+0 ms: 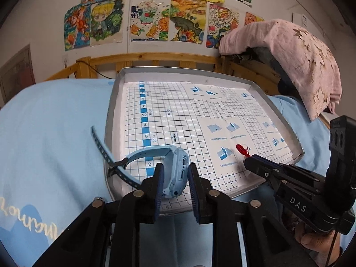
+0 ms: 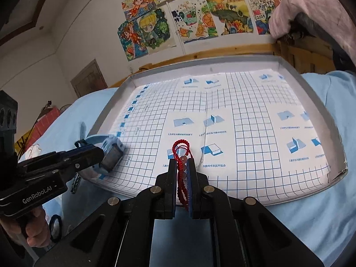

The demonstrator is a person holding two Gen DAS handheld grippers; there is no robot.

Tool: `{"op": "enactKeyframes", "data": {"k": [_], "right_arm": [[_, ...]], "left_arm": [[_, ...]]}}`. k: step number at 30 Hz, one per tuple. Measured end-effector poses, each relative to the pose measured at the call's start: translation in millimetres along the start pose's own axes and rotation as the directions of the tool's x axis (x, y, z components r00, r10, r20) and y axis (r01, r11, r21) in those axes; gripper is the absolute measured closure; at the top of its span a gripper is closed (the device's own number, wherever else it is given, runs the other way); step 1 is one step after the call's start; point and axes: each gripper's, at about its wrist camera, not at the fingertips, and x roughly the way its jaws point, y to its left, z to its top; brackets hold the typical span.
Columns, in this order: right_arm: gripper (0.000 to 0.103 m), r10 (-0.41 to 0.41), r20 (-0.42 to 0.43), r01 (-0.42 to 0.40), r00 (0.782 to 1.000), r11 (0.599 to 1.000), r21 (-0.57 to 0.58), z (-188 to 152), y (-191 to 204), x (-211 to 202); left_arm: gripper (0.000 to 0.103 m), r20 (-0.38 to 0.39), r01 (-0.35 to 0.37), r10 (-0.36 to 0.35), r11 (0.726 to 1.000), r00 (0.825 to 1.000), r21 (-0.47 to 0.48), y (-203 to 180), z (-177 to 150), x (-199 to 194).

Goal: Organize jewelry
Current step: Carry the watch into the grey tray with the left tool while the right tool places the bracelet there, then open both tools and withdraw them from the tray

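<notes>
We look forward along each gripper's fingers, low and close over the tray (image 1: 112, 102). Our left view sits at the tray's (image 2: 112, 113) near-left corner, our right nearer its middle. Both share the tray, the drawings (image 1: 146, 20) (image 2: 193, 22) and each other's gripper.

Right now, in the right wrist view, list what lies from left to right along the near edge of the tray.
Left tool → blue watch → red bead bracelet in the right tool → bare right rim of the tray.
</notes>
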Motion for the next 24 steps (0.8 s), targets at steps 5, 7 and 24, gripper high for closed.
{"op": "enactKeyframes", "data": {"k": [5,7,24], "right_arm": [[0.089,-0.007,0.025,0.006,1.000,1.000,0.014,-2,-4,-8],[0.069,-0.020,0.051,0.019,0.999,1.000,0.017,-1,-3,-15],[0.002,-0.050,0.364,0.063,0.930,0.998,-0.024,-17,44,-179]], "left_arm": [[0.077,0.024,0.007,-0.005,0.997,1.000,-0.073,10,-3,-12],[0.075,0.057,0.014,-0.008,0.994,0.998,-0.110,15,-5,-25],[0.000,0.343,-0.029,0.119,0.966,0.932,-0.257,24,-30,-183]]}}
